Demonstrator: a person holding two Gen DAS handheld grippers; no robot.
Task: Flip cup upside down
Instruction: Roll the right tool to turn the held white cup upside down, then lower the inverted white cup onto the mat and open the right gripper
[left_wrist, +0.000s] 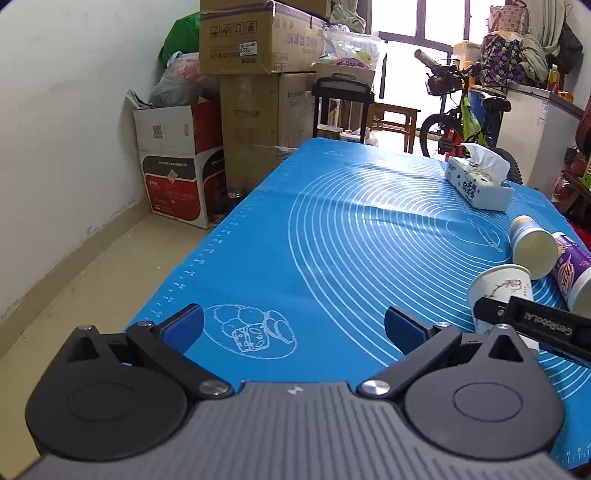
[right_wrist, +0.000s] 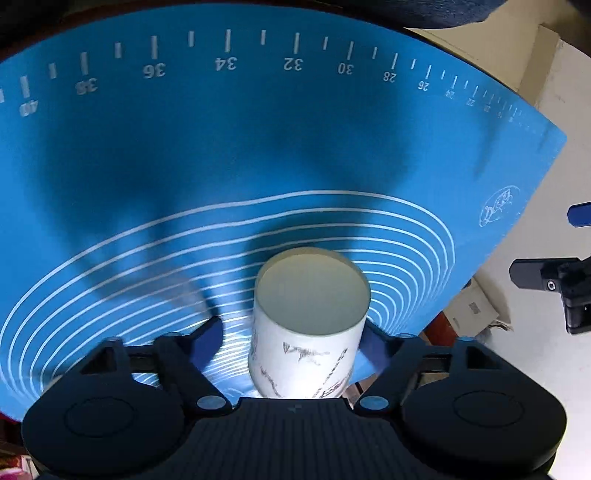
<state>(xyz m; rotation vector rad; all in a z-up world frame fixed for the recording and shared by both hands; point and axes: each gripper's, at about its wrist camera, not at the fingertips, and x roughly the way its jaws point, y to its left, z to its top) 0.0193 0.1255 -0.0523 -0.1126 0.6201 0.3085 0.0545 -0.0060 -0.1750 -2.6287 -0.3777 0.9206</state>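
Note:
A white paper cup (right_wrist: 306, 332) with a dark ink drawing sits between my right gripper's (right_wrist: 291, 343) blue pads, its round end pointing away from the camera over the blue mat (right_wrist: 258, 147). The right pad touches the cup; the left pad (right_wrist: 210, 339) stands clear of it, so the jaws are wide. The same cup (left_wrist: 498, 291) shows in the left wrist view at the right, mouth tilted up, with a right gripper finger (left_wrist: 532, 321) across it. My left gripper (left_wrist: 293, 328) is open and empty above the mat's near edge.
On the mat's right side lie a yellow-banded cup (left_wrist: 532, 243) on its side, a purple printed cup (left_wrist: 572, 269) and a tissue pack (left_wrist: 480, 181). Cardboard boxes (left_wrist: 258, 74) and a bicycle (left_wrist: 461, 118) stand beyond the table. Floor lies to the left.

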